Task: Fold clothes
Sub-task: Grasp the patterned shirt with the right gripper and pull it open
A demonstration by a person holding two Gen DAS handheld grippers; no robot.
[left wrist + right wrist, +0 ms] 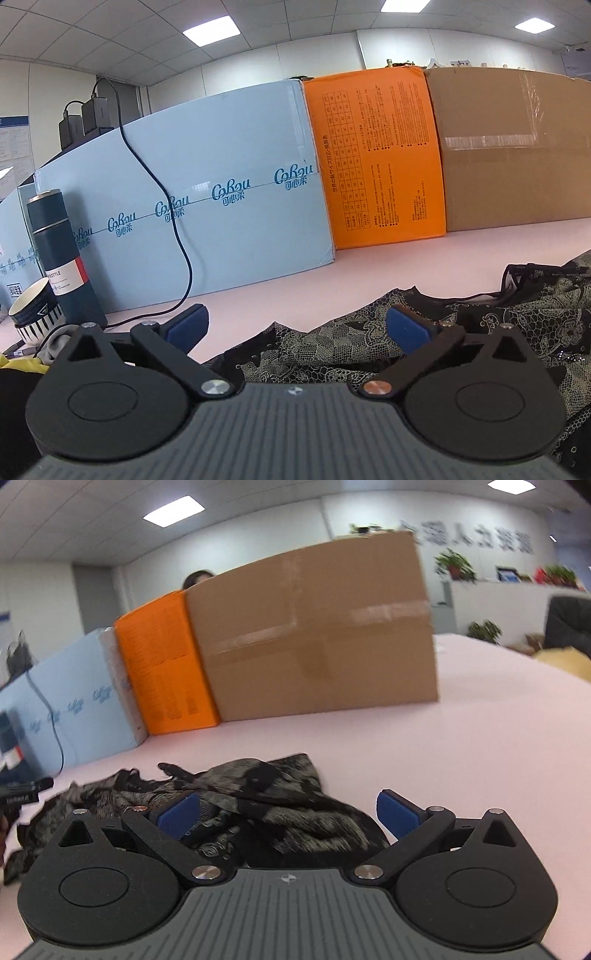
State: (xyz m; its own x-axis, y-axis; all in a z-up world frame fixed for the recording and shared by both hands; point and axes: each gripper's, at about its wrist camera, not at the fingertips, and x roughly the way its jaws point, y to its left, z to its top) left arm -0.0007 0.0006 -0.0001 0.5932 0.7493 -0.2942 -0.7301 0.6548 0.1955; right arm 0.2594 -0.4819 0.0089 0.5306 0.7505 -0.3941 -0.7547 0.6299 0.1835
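1. The left claw (295,326) is spread wide, and its two blue pads (186,325) hold nothing.
2. A dark shirt (461,332) with a light lacy print lies in a crumpled heap on the pink table (406,266).
3. In the left view the shirt sits under and past the right blue pad, while the left blue pad hangs over bare table.
4. The right claw (288,812) is spread wide too, and it grips nothing.
5. In the right view the shirt (258,805) lies between the two pads and off to the left. The right pad (400,814) is over bare pink table.
6. A row of boxes stands along the far side of the table: a light blue box (221,192), an orange box (376,155) and a brown box (517,147), touching side to side.
7. A black cord (162,192) hangs down the front of the blue box.
8. A tall dark bottle (61,258) stands at the left end, and a striped bowl (35,314) sits just beside it.
9. The right view is blurry, so small things there are hard to make out.
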